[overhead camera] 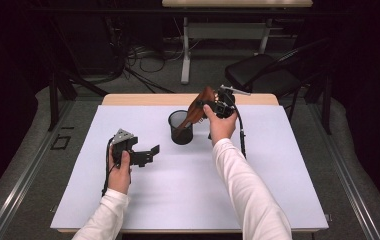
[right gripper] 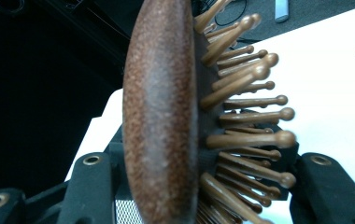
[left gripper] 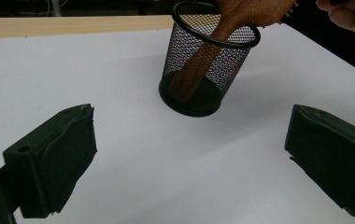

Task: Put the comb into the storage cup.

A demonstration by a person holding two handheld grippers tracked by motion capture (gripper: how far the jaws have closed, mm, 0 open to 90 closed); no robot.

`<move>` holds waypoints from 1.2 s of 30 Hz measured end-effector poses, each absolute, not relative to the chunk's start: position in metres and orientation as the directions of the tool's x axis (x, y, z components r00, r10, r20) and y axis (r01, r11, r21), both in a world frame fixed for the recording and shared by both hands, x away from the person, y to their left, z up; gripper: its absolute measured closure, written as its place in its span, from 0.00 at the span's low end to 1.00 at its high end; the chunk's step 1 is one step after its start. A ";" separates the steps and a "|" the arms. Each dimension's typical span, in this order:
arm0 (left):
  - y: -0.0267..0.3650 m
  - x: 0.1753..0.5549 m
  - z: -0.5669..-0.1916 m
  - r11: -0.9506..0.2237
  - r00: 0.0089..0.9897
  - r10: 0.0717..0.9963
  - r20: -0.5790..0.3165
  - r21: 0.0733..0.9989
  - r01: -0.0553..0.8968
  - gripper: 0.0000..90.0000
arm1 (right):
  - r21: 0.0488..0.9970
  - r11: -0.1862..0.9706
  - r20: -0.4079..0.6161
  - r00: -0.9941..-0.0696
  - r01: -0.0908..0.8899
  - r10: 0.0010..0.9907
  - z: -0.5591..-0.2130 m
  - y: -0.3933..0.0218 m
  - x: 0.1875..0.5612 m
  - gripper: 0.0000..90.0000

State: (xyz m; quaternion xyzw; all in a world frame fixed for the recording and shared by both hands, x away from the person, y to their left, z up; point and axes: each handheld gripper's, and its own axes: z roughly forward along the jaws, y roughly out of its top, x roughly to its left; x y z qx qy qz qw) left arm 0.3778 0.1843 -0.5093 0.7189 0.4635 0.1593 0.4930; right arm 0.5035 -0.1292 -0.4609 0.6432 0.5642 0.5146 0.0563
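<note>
While the right gripper point(overhead camera: 213, 106) clamps a wooden hairbrush point(overhead camera: 196, 111), its handle dips into the black mesh cup point(overhead camera: 181, 128) near the table's point(overhead camera: 278, 200) far edge.
Up close, the right gripper view reveals round-tipped wooden pins point(right gripper: 250, 116); the left gripper point(overhead camera: 145, 155) hovers with jaws apart.

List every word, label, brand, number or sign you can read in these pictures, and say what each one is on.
None: no readable text stands on anything here.
The wooden hairbrush, the black mesh cup, the white table top, the left gripper and the right gripper all show plain surfaces, with no label, brand mark or number.
The dark background in the high view carries no sign that can be made out.
</note>
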 end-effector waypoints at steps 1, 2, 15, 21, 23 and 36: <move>0.184 0.378 -0.509 -0.084 0.519 0.824 -0.228 0.857 0.509 0.03 | 0.651 -0.359 0.600 -0.165 0.669 0.783 -0.461 -0.129 0.503 0.48; 0.184 0.378 -0.509 -0.084 0.519 0.824 -0.228 0.856 0.510 0.02 | 0.651 -0.365 0.603 -0.162 0.665 0.781 -0.461 -0.129 0.503 0.47; 0.184 0.378 -0.510 -0.084 0.517 0.825 -0.227 0.856 0.510 0.03 | 0.615 -0.410 0.655 -0.147 0.674 0.741 -0.461 -0.127 0.505 0.34; 0.184 0.378 -0.510 -0.084 0.517 0.826 -0.226 0.856 0.510 0.03 | 0.629 -0.401 0.643 -0.155 0.666 0.750 -0.460 -0.129 0.504 0.36; 0.184 0.378 -0.510 -0.085 0.517 0.826 -0.225 0.856 0.509 0.03 | 0.637 -0.400 0.637 -0.159 0.659 0.754 -0.460 -0.129 0.504 0.35; 0.184 0.378 -0.510 -0.084 0.515 0.827 -0.224 0.857 0.508 0.02 | 0.692 -0.392 0.592 -0.166 0.607 0.788 -0.456 -0.131 0.503 0.31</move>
